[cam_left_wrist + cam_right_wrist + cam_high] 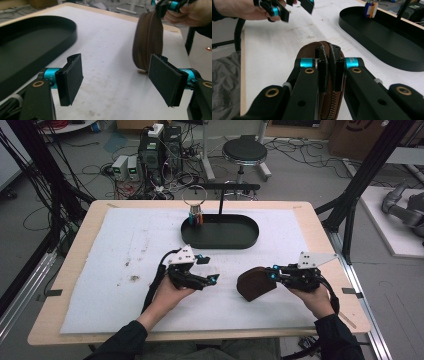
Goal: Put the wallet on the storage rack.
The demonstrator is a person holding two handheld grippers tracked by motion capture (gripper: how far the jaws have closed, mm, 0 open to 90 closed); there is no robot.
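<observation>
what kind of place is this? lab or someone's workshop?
Most likely a robotics lab set up for recording. A wooden table stands inside a black frame, loose cables and computer boxes cover the floor behind, and a grey robot arm lies off to the right.

A robotics lab. A wooden table (75, 270) with a white mat (125, 245) stands inside a black metal frame (372, 165). At 12 o'clock, electronic boxes (155, 150), tangled floor cables (95, 170) and a round stool (244, 152). At 3 o'clock, a grey robot arm (402, 207).
</observation>
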